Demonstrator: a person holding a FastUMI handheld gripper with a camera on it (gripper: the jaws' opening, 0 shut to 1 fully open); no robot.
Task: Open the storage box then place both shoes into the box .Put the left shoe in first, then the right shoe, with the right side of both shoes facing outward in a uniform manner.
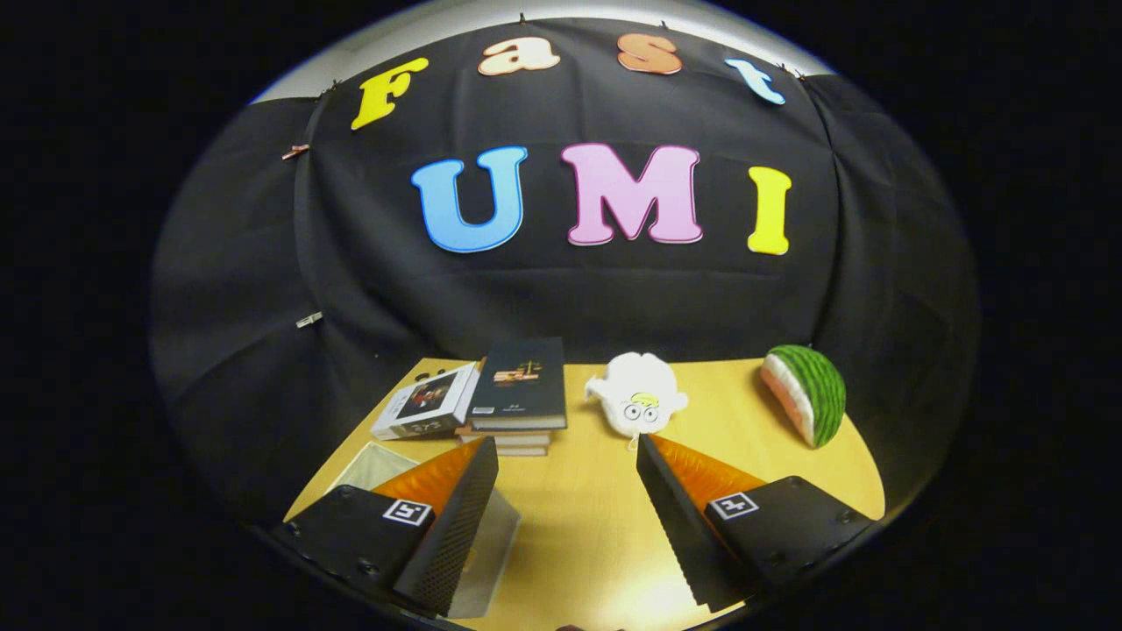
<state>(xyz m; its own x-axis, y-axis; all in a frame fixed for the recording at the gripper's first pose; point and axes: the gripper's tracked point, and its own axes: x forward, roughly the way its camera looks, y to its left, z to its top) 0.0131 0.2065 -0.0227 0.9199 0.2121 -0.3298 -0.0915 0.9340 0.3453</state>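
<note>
Gripper (565, 460) fingers spread wide over bare wooden table (570, 526), holding nothing, with the clear storage box (491, 535) under its left finger (456, 517) and books (517, 390), a white plush toy (638, 399) and a watermelon slice (806, 394) beyond

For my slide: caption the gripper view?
Open gripper above wooden table, clear storage box under its left finger, books beyond.

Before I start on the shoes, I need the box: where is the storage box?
In the gripper view the clear storage box sits on the table under and beside the open gripper's left finger, nearer than the stacked books.
</note>
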